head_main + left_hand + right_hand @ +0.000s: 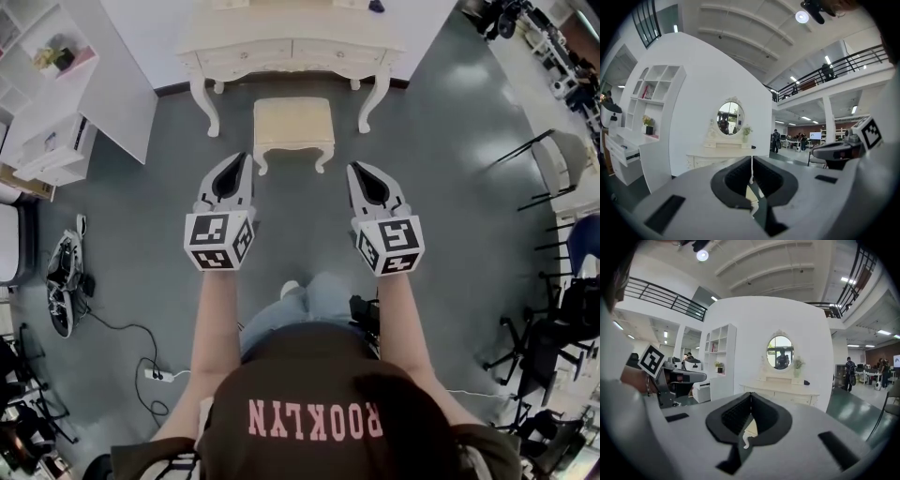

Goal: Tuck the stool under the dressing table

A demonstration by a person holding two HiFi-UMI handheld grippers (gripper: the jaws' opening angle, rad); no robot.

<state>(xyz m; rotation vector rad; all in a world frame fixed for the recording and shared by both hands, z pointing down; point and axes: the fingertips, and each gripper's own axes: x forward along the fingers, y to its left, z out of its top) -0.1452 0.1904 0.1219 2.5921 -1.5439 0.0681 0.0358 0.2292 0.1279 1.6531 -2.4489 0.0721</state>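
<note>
Grey floor (131, 234) spreads wide around a cream dressing table (291, 49) that backs onto a white partition, with a shelf unit (56, 94) to its left and cables (112, 328) trailing near my feet. Its stool (292, 127) stands just in front of the table, in line with the gap between the front legs, and the seat is not yet under the top. I hold the left gripper (240, 161) and right gripper (358, 169) level, one toward each near corner of the seat and short of it. Both have their jaws pressed together with nothing between them. I judge that closed noses suit a square push, so the stool slides in straight.
</note>
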